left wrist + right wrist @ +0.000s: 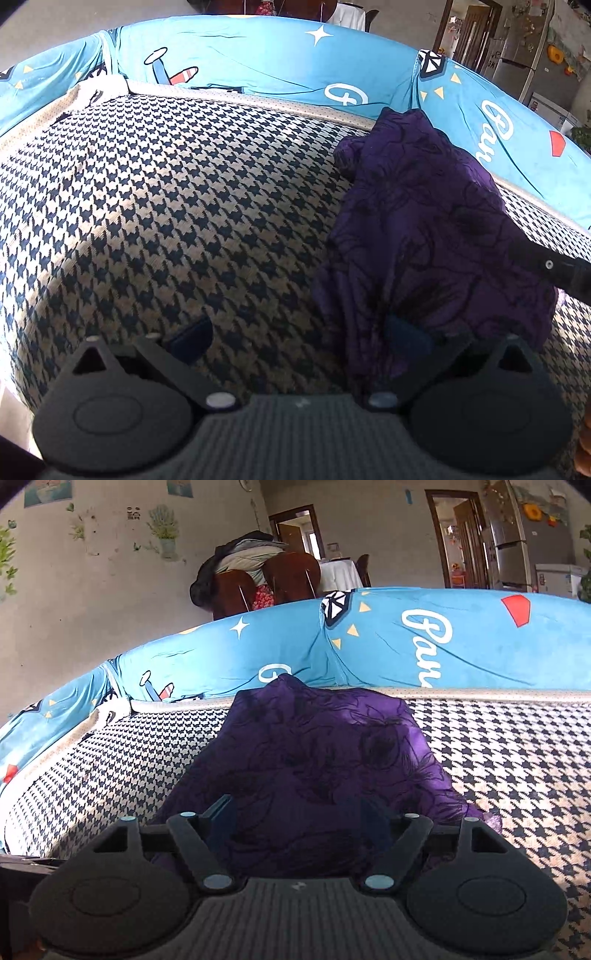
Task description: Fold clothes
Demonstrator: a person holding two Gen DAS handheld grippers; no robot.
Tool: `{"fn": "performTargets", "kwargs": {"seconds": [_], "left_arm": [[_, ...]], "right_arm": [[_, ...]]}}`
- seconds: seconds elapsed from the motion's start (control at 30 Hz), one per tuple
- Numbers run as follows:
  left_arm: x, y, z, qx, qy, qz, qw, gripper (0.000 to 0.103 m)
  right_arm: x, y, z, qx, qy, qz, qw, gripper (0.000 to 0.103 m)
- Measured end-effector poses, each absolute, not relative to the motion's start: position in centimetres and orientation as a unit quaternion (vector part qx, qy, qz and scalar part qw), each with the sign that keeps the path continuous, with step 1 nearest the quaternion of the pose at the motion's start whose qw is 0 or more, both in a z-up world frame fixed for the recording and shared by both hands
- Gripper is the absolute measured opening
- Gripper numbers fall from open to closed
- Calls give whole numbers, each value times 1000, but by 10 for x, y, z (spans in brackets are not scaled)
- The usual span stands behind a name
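Purple garment point(314, 760) sits bunched on the houndstooth sofa seat point(166, 206), near the blue backrest point(424, 650). Both the left gripper point(295, 339) and right gripper point(295, 819) gape wide, holding nothing. Looks between folds; next needs grabbing an edge.

We see a deep purple garment point(314, 760) printed with thin black flower outlines. It lies on a seat point(166, 206) in navy-and-cream houndstooth, edged by a cream dotted band point(480, 694). Our backrest cover point(461, 646) is sky blue, with white script, white stars, yellow triangles and red patches. Both grippers point(299, 336) point(295, 812) are black with dark blue pads.
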State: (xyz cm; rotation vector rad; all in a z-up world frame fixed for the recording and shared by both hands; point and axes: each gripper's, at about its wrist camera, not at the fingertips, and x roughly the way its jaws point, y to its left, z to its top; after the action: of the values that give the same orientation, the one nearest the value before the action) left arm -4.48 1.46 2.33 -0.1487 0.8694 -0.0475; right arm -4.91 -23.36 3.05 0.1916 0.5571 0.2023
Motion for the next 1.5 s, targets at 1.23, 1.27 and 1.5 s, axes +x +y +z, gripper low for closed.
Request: {"fn": "performTargets", "kwargs": {"seconds": [1.23, 1.27, 1.5], "left_arm": [[-57, 27, 32, -137, 404, -7, 905, 103], [-56, 22, 29, -128, 406, -7, 905, 103], [-58, 6, 17, -98, 413, -8, 906, 103]], "right_arm": [[-183, -186, 28, -35, 272, 285, 918, 7], [-183, -187, 27, -33, 274, 285, 918, 7], [-175, -207, 41, 2, 261, 250, 932, 7]]}}
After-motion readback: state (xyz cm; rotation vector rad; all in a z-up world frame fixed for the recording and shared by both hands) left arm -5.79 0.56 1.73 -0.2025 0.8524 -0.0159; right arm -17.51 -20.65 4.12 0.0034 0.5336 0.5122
